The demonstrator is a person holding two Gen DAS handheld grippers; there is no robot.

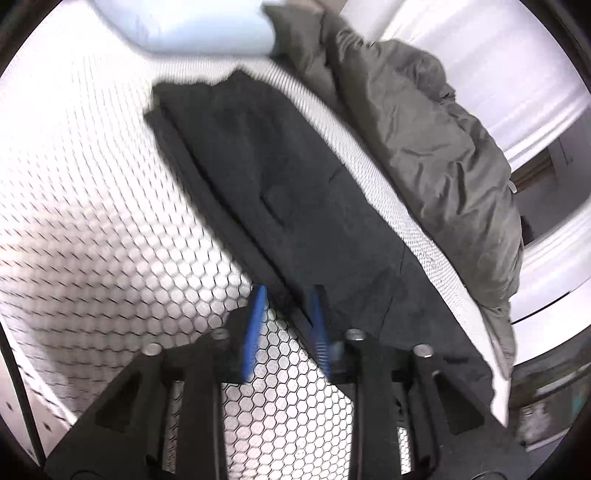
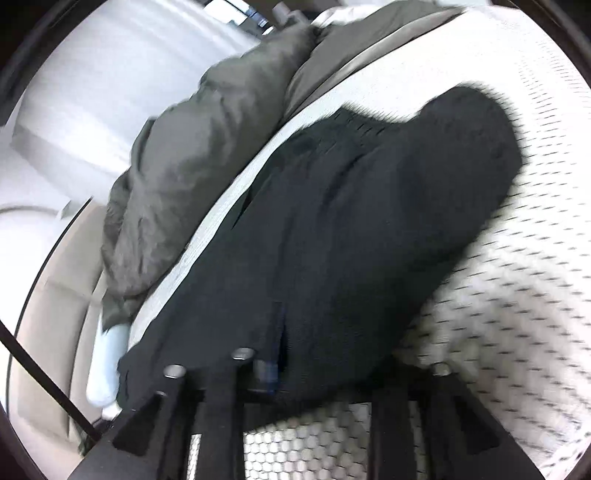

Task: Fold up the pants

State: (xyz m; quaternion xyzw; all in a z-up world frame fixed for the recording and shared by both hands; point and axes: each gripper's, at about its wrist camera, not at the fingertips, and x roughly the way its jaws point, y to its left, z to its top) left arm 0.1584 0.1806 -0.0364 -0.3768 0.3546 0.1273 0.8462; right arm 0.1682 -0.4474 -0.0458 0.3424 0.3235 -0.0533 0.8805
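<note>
The dark pants [image 1: 295,206] lie long and flat ahead of both my jaws on the honeycomb-patterned pad [image 1: 92,221], soft and limp, best pinched at an edge. My left gripper [image 1: 286,321] stands apart at their near edge; my right gripper [image 2: 277,354] looks clamped on cloth. Beyond sits a crumpled grey-green quilt [image 1: 436,140].

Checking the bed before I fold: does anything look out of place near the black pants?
Yes. An olive-grey duvet is bunched up along the mattress edge, close beside the black pants. A pale blue pillow sits near one end of the pants.
</note>
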